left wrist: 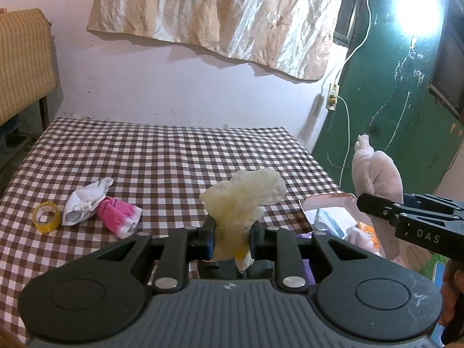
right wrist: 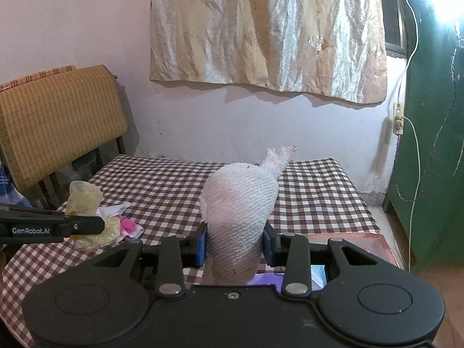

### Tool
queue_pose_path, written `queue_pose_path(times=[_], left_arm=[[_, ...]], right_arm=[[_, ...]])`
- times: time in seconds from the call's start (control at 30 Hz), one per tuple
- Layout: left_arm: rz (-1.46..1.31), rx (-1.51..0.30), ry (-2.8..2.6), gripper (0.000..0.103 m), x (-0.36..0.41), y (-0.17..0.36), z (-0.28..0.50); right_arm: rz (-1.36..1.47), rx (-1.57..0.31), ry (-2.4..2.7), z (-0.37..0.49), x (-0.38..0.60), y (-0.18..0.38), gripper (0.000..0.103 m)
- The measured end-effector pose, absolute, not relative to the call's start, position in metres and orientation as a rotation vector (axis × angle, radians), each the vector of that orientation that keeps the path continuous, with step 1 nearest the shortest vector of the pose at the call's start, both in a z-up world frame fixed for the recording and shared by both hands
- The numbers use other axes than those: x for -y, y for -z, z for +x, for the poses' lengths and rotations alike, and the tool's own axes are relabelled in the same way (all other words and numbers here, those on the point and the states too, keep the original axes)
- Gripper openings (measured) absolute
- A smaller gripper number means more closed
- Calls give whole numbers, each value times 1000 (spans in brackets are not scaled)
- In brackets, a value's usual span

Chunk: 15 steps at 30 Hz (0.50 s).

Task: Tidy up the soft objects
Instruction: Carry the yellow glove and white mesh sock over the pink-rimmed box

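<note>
My left hand-held gripper (left wrist: 232, 243) pinches the yellowish cloth (left wrist: 243, 200) and my right hand-held gripper (right wrist: 235, 245) squeezes the white towel (right wrist: 240, 203), so either may slip out beside the box (left wrist: 327, 203) below them.

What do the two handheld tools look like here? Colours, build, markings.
Both match: the left tool and the right tool have matte black bodies, two round black discs at the base, angled black linkage arms with silver pivot pins, and blue pads on the fingers. Seen side-on, one reads "GenRobot.AI" in white, the other shows "DAS". No cables visible on either. No sleeve in view.
</note>
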<state>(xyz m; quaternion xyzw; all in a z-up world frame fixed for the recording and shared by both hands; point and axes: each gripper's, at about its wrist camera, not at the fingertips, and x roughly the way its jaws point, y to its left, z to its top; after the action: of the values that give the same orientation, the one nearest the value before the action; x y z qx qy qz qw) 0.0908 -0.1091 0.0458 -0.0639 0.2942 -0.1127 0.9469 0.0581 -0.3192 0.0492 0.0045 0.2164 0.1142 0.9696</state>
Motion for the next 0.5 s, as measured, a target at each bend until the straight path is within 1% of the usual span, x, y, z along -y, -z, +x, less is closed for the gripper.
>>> queue_pose_path(times=[0.5], left_arm=[[-115, -609, 285, 24, 134, -42, 97]], right_arm=[[22, -447, -183, 57, 338, -45, 45]])
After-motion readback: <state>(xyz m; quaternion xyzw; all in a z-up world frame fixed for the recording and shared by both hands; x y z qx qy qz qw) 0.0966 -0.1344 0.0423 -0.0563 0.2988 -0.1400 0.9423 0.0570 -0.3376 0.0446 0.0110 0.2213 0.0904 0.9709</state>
